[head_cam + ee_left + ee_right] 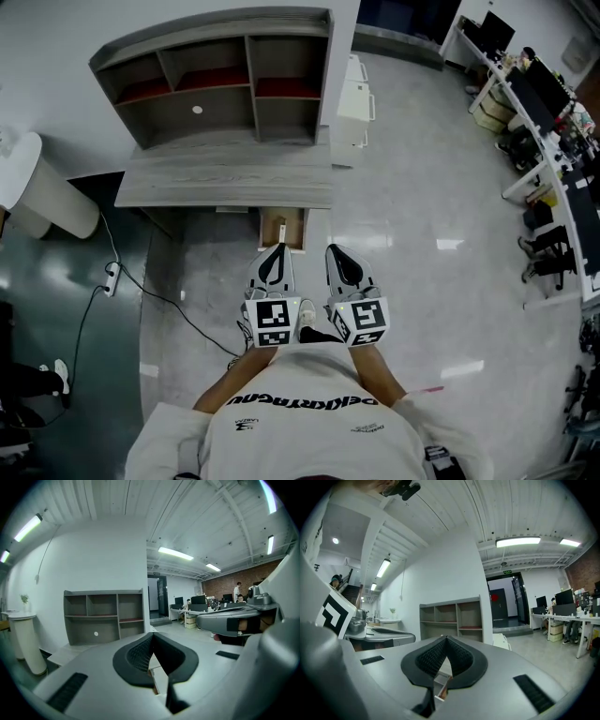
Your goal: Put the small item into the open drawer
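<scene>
Open-plan office with a pale polished floor [422,216]. A grey desk [225,178] carrying a shelf unit [216,84] stands against the white wall, and rows of work tables [553,122] lie well apart at the right. Under the desk top a wooden drawer [298,230] is pulled out toward the person.

The left gripper [277,251] and right gripper [336,253] are held side by side close to the person's body, pointing at the drawer from short of its front edge. In the left gripper view the ribbed pads meet at their tips with nothing between them [152,635]. The right gripper view shows the same, jaws together and empty [446,639].

A small pale item [280,229] lies inside the drawer in the head view, too small to identify. No other loose item shows on the desk top or on the floor near the grippers.

If that item is the task's thing, the placing is probably done, leaving only the drawer, which stands open. If it is not, the task has not yet begun and the item is out of view.
</scene>
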Tool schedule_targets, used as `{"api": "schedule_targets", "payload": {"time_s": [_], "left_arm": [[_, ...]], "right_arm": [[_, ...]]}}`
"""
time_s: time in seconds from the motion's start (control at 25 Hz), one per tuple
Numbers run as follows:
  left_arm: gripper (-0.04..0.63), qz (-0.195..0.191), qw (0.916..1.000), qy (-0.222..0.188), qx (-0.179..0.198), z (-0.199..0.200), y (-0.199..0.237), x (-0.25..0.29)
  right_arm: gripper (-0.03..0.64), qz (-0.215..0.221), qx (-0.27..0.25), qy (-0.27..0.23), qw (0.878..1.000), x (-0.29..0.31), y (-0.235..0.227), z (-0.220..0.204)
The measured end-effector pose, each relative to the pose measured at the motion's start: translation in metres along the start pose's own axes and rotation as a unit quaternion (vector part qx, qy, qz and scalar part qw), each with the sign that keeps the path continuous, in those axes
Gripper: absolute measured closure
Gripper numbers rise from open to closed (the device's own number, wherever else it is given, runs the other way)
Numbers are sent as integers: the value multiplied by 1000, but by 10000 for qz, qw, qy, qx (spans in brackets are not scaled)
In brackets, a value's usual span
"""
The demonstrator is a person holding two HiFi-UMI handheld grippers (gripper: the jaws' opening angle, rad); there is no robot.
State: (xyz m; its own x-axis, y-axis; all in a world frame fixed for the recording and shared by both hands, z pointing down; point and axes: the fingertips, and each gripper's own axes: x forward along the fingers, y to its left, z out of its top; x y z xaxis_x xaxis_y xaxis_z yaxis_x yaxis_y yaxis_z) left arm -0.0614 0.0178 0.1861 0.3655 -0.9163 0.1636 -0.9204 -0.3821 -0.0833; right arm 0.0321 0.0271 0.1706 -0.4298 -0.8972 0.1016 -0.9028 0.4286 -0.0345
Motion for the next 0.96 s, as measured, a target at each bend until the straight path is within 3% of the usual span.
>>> {"api": "schedule_targets", "payload": {"time_s": [0.96], "left_arm": [[580, 64, 9993, -330, 151, 16, 0, -17]], "right_arm": [[588, 74, -122, -309, 9994, -3, 12, 16]]}}
